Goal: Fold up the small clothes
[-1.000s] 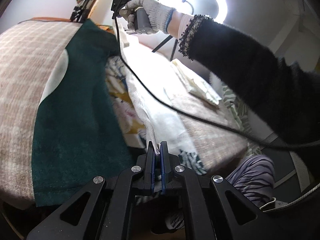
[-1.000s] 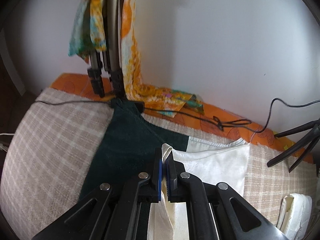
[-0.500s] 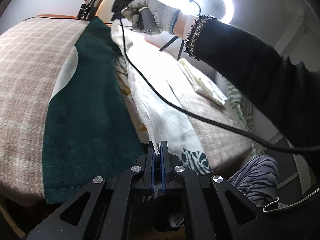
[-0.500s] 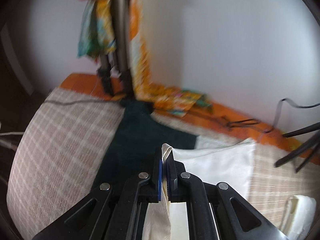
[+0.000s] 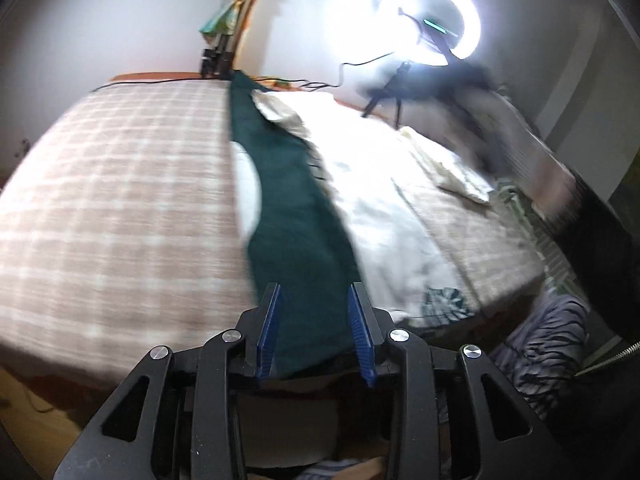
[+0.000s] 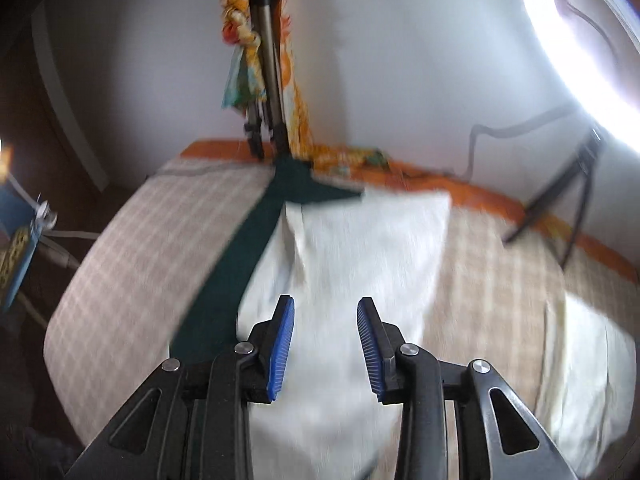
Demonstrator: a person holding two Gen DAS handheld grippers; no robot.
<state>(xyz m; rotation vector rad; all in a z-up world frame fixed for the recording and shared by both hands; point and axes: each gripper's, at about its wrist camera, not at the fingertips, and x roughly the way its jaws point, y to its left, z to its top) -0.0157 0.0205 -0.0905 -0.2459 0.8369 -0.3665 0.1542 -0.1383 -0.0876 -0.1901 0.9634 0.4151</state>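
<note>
On the bed: a checked blanket [image 5: 120,208] covers it, and the cream garment [image 6: 360,264] lies spread across that, so everything below is placed off the garment.
Garment's long axis: runs from the near edge of the bed up toward the wall, same line both grippers point along.
Green cloth [image 5: 296,216]: long dark strip lying right along the garment's left side, touching it; near the far end a corner of the garment overlaps it.
Left gripper [image 5: 316,330]: hovering over the near end of the green strip, so the garment sits just off to its right, not under it.
Left jaws: opening right now, partway apart, nothing between the blue pads; the strip is only seen through the gap, below.
Right gripper [image 6: 326,344]: straight above the garment's near half, pointing down at it, left edge of the garment just past its left finger.
Right jaws: also opening, partway, released, no fabric pinched that I can see.
Nearer hand: the right one, easily. It's already over the cloth.
What the next move hangs on, my guess: the fold looks laid down, so the next pinch wants a near corner or the long left edge, and the left gripper would have to shift right to reach it.
Other stuff: second pale piece [image 6: 588,364] well off the garment's right side, tripod [image 6: 268,92] by the wall beyond its far end, ring light [image 5: 430,20] off past its far right corner.
Caveat: both views are smeared, so fine creases are anyone's guess.
</note>
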